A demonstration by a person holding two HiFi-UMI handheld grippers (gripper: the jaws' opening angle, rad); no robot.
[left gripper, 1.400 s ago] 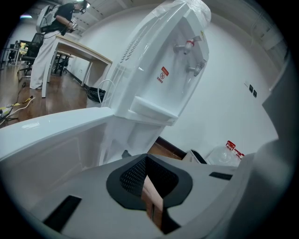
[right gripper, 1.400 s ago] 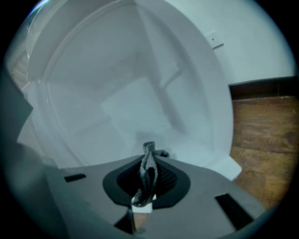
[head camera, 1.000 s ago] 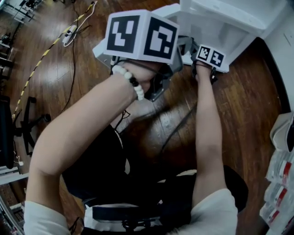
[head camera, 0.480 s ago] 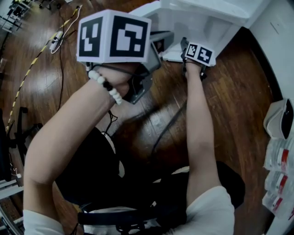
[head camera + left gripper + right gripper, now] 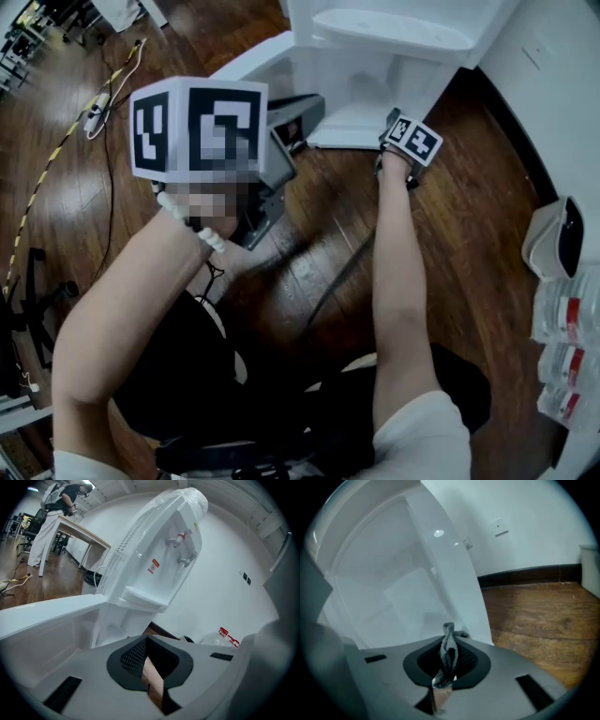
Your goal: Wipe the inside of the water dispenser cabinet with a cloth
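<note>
Right gripper (image 5: 449, 654) clamps the cloth (image 5: 449, 641); left gripper (image 5: 146, 660) is closed.

The left claw (image 5: 147, 660), jaws together and empty, faces the white water dispenser (image 5: 159, 555).

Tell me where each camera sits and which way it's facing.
Head view: on the person's head, looking steeply down at the left arm, right arm, left gripper, right gripper and wood floor.
Left gripper view: rides the left gripper, aimed up at the water dispenser; its shut, empty jaws show.
Right gripper view: rides the right gripper, aimed into the open cabinet; its jaws pinch a grey cloth.
Shared: head and right gripper views both show the cabinet's white interior.
</note>
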